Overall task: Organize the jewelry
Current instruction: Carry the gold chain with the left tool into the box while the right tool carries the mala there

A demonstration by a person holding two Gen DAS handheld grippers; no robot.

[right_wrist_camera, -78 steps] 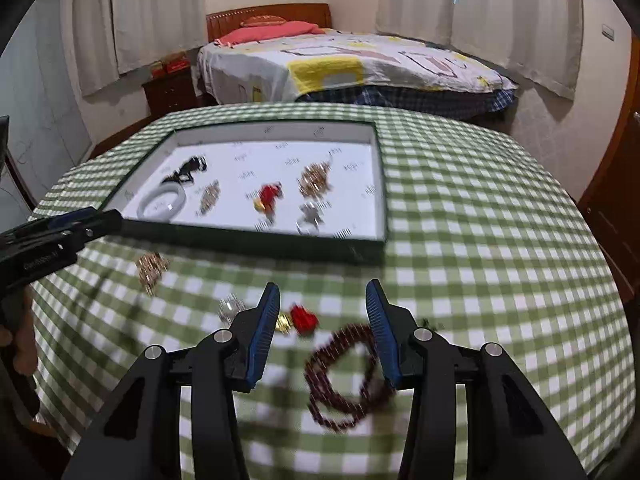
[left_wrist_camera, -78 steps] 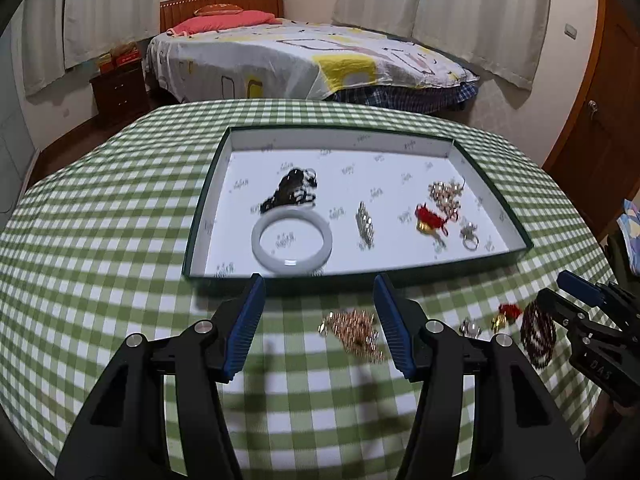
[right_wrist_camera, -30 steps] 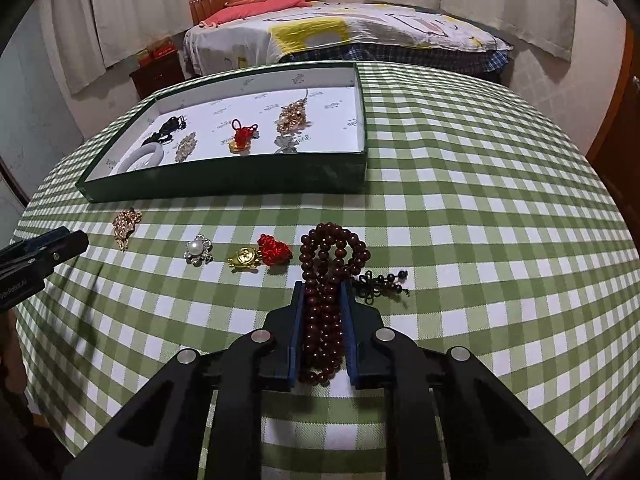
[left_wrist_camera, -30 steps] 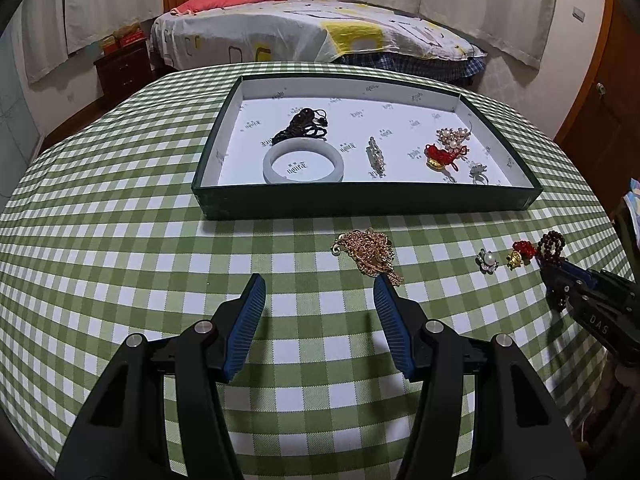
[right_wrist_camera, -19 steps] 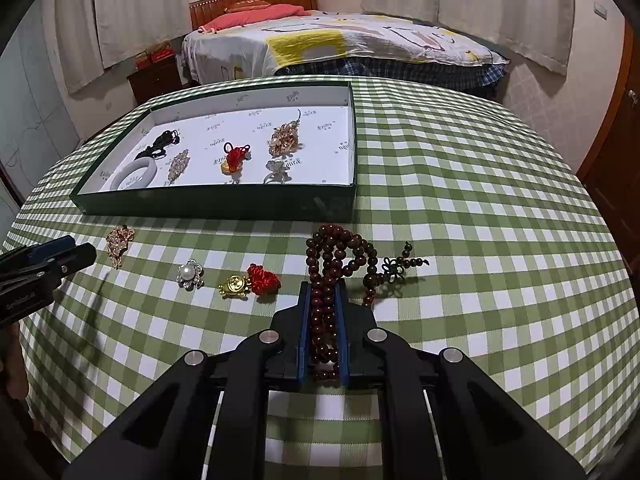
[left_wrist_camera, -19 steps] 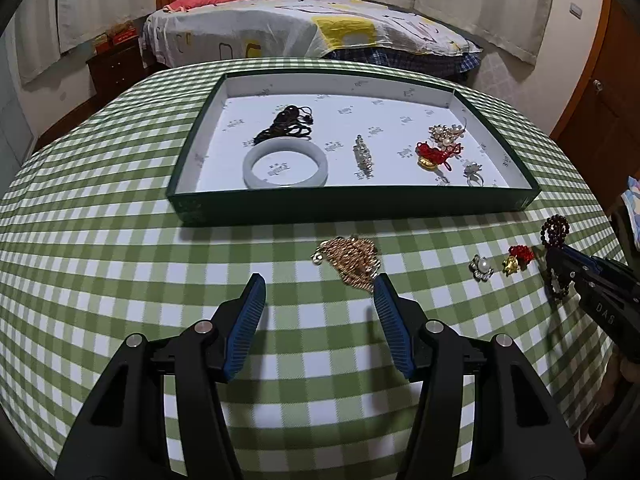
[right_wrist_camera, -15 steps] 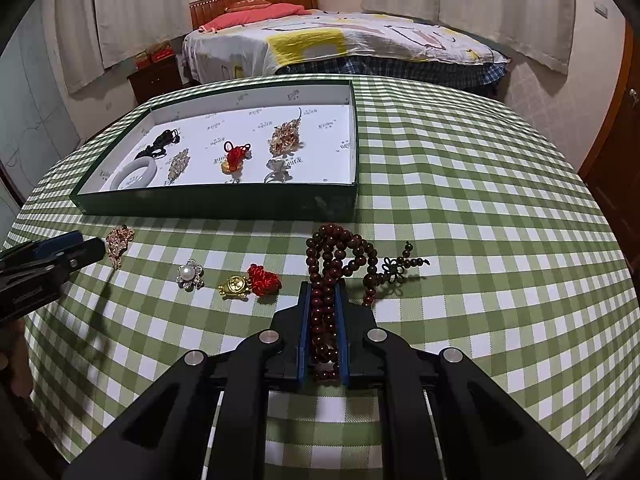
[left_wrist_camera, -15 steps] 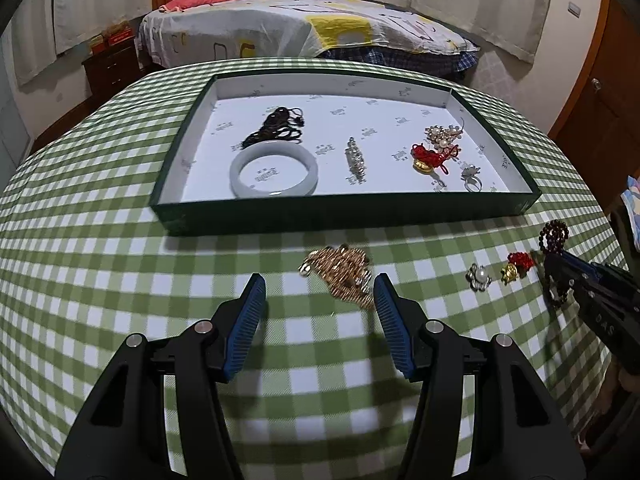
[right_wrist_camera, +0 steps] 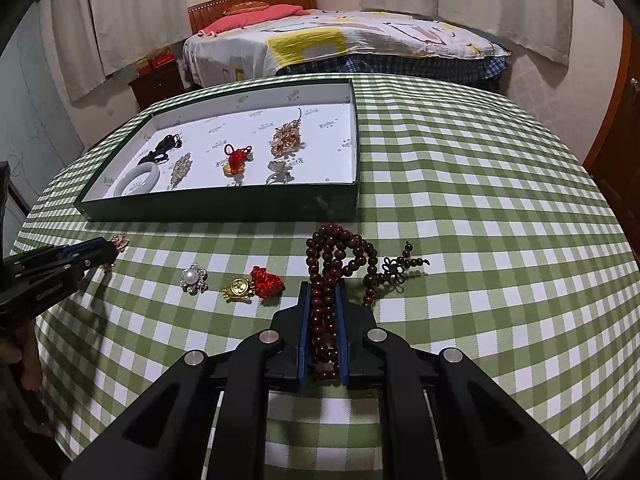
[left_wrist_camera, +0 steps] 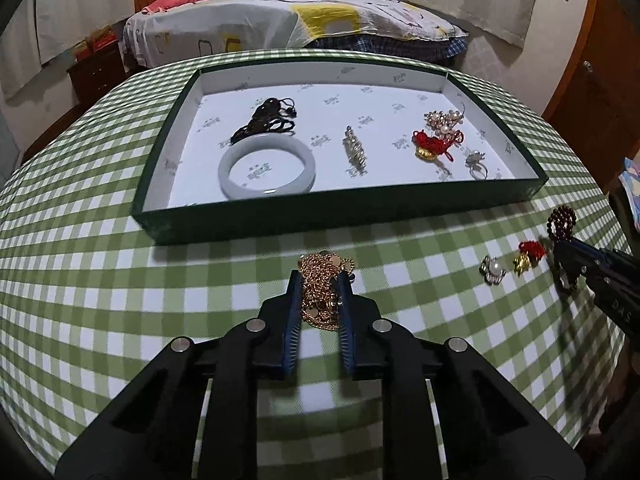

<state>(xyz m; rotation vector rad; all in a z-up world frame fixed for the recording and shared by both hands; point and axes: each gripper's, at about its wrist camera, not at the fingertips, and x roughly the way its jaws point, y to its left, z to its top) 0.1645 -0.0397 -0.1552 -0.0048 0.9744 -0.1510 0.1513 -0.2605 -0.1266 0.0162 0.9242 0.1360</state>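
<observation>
A green tray (left_wrist_camera: 344, 212) with a white floor holds a jade bangle (left_wrist_camera: 267, 168), a black cord piece (left_wrist_camera: 266, 120), a brooch, a red knot charm (left_wrist_camera: 434, 144), a gold cluster and a ring. My left gripper (left_wrist_camera: 319, 280) is shut on a gold chain necklace (left_wrist_camera: 322, 292) on the checked cloth in front of the tray. My right gripper (right_wrist_camera: 323, 280) is shut on a dark red bead bracelet (right_wrist_camera: 340, 252) resting on the cloth. A pearl brooch (right_wrist_camera: 194, 278) and a gold-and-red charm (right_wrist_camera: 254, 284) lie loose to its left.
The round table carries a green checked cloth (right_wrist_camera: 480, 240). The tray (right_wrist_camera: 224, 202) sits at the far left in the right wrist view. A bed (right_wrist_camera: 340, 44) and a nightstand stand behind the table. A wooden door is at the right.
My left gripper moved forward over the gold necklace and closed on it. My right gripper stayed shut on the bead bracelet without moving.
</observation>
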